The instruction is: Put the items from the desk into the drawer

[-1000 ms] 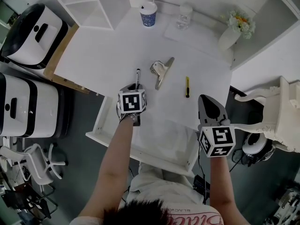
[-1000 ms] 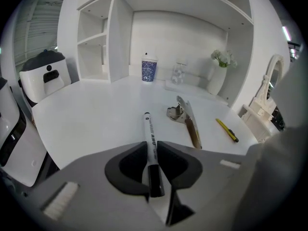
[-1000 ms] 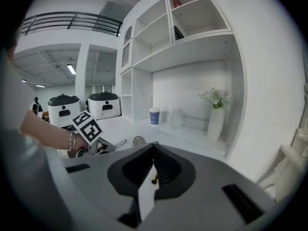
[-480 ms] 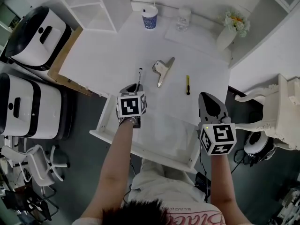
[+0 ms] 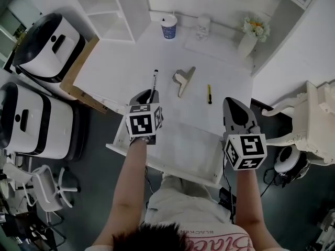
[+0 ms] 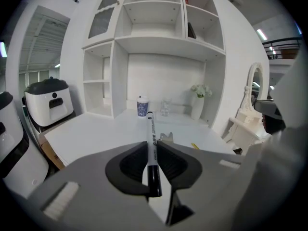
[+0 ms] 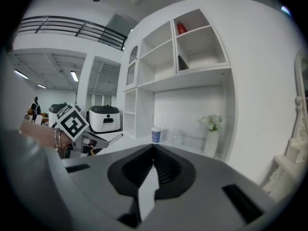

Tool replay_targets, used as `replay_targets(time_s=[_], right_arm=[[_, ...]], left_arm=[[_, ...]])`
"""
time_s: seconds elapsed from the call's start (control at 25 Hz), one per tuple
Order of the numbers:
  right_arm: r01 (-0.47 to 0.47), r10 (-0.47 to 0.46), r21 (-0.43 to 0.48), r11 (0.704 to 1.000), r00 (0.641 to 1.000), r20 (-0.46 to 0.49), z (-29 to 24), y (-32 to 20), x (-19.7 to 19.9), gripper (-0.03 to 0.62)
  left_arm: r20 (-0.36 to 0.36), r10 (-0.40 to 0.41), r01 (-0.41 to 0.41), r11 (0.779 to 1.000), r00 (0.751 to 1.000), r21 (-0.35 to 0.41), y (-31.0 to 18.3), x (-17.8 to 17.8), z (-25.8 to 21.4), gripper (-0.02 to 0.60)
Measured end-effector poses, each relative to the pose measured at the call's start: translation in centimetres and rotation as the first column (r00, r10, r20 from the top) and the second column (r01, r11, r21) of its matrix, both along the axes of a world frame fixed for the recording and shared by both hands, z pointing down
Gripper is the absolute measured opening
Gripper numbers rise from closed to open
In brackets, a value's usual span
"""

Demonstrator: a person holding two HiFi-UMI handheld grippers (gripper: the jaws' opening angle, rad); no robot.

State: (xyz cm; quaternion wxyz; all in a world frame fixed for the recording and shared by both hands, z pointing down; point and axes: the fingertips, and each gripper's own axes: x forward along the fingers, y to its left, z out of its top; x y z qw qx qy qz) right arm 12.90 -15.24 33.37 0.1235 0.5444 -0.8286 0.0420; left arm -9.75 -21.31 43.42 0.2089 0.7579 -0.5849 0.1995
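The left gripper has lifted the pen clear of the desk, its jaws nearly closed on the barrel and the tip pointing to 12 o'clock. The pick looks done, and the open drawer at 5 o'clock is likely next. The right gripper, jaws together and empty, rose too; the clip and knife wait at 1 o'clock.
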Motion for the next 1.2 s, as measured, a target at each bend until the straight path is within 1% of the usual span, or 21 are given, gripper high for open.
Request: replay_targets(time_s=[0.12,0.24,0.48,0.56,0.64,0.76,1.0,1.08,1.2], right_arm=[[-0.011,0.011,0.028,1.000,1.000,0.006,-1.5,0.8,0.1,0.008],[-0.024,0.024,0.064,0.998,1.000,0.013,-3.3,1.5,0.1,0.008],[-0.040,0.038,0.126,0.991,0.999,0.018,-6.2,3.2,0.0,0.008],[-0.047,0.044,0.134,0.990,0.999,0.022,-6.6,3.5,-0.2,0.008],[-0.052,0.049,0.131,0.990,0.998,0.028,-6.6,3.7,-0.5,0.008],[-0.054,0.050,0.118,0.992,0.998,0.040,-6.3,3.8,-1.1,0.008],[-0.043,0.041,0.088,0.995,0.999,0.026,-4.9,4.3,-2.9,0.008],[-0.040,0.039,0.073,0.997,0.999,0.023,-4.4,4.4,-3.3,0.008],[-0.040,0.039,0.041,0.998,0.999,0.013,-3.2,4.7,-3.8,0.008]], left_arm=[[0.001,0.007,-0.007,0.998,1.000,0.064,0.5,-0.4,-3.1,0.071],[-0.014,0.007,-0.005,0.990,1.000,0.143,1.0,-0.8,-6.8,0.071],[-0.047,0.010,0.004,0.956,0.999,0.292,3.1,-1.9,-12.6,0.071],[-0.044,0.009,0.006,0.946,0.999,0.323,3.7,-2.5,-13.7,0.071],[-0.024,0.005,0.003,0.938,1.000,0.347,4.2,-3.3,-14.1,0.071],[0.011,-0.004,0.000,0.933,1.000,0.360,4.8,-4.6,-13.8,0.071],[-0.016,-0.029,0.033,0.933,0.999,0.358,6.4,-7.7,-12.0,0.071],[-0.031,-0.046,0.054,0.937,0.998,0.344,6.8,-8.5,-11.0,0.071],[-0.043,-0.060,0.071,0.950,0.997,0.303,7.1,-9.5,-9.0,0.071]])
